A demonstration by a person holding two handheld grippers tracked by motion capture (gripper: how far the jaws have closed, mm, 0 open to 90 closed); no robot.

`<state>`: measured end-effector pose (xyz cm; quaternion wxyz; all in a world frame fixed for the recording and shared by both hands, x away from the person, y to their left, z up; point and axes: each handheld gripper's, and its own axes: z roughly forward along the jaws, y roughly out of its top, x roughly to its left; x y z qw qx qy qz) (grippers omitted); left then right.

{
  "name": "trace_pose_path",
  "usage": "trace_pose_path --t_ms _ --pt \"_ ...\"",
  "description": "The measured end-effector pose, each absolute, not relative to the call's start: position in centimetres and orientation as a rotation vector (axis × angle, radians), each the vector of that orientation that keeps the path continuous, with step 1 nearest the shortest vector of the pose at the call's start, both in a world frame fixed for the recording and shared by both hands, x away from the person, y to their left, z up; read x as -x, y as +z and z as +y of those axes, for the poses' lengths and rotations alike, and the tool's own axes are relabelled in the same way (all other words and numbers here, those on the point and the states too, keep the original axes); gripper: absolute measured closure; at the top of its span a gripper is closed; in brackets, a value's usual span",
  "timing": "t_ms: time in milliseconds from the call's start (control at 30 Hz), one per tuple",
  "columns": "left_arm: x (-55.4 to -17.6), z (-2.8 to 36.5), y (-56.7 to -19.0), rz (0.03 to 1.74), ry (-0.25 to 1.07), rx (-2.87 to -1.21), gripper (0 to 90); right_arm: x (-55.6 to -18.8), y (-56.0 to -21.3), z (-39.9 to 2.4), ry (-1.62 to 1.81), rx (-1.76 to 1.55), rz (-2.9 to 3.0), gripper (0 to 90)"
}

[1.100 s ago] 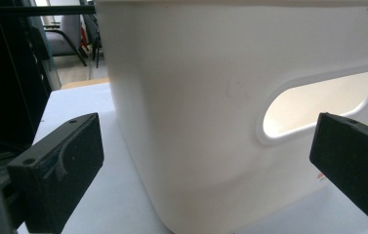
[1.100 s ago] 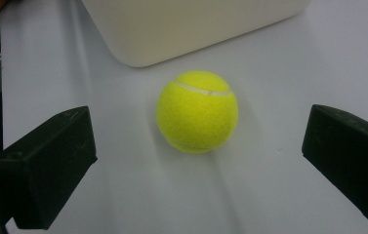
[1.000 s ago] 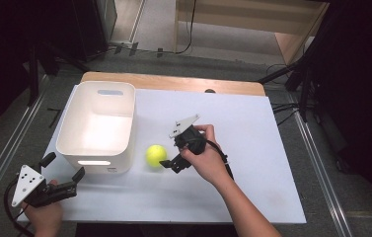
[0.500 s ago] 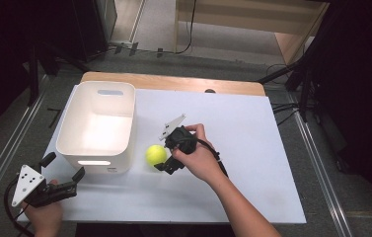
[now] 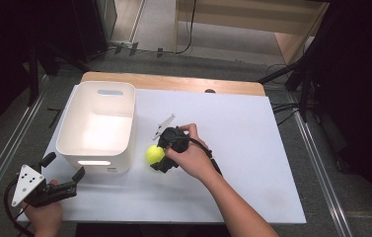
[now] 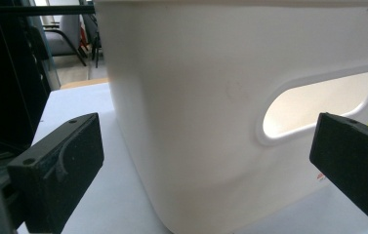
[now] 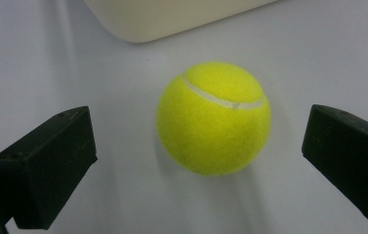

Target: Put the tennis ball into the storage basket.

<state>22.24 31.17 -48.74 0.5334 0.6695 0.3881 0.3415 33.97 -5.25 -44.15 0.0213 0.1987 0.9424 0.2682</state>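
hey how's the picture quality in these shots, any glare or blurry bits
High view: white bin interior glares, surroundings dark. Left gripper view: bin wall fairly sharp, near jaws soft, handle slot overexposed. Right gripper view: tennis ball sharp with a soft shadow beneath, jaws slightly blurred.

White plastic bin (image 5: 97, 126) w/ handle cutouts sits on left half of the white table (image 5: 252, 163), a wooden strip (image 5: 173, 83) along its far edge, grey floor + black cables (image 5: 188, 37) behind.
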Motion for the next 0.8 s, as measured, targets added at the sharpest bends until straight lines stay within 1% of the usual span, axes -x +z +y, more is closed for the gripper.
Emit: trace_pose_path --t_ms 400,433,467,500,800 --pt "-22.3 31.2 -48.7 0.925 0.813 -1.595 0.0 -34.6 -45.2 -4.1 0.731 -0.6 2.941 0.0" --pt "-22.3 31.2 -48.7 0.925 0.813 -1.596 0.0 -34.6 -45.4 -4.0 0.732 -0.608 2.941 2.1" --pt "-22.3 31.2 -48.7 0.925 0.813 -1.596 0.0 -34.6 -45.4 -4.0 0.732 -0.608 2.941 2.1" --pt "-22.3 31.2 -48.7 0.926 0.813 -1.595 0.0 -34.7 -45.4 -3.9 0.713 -0.609 2.923 12.0" --pt "-22.3 31.2 -48.7 0.927 0.812 -1.595 0.0 -34.9 -46.2 -3.4 0.683 -0.599 2.943 12.0"
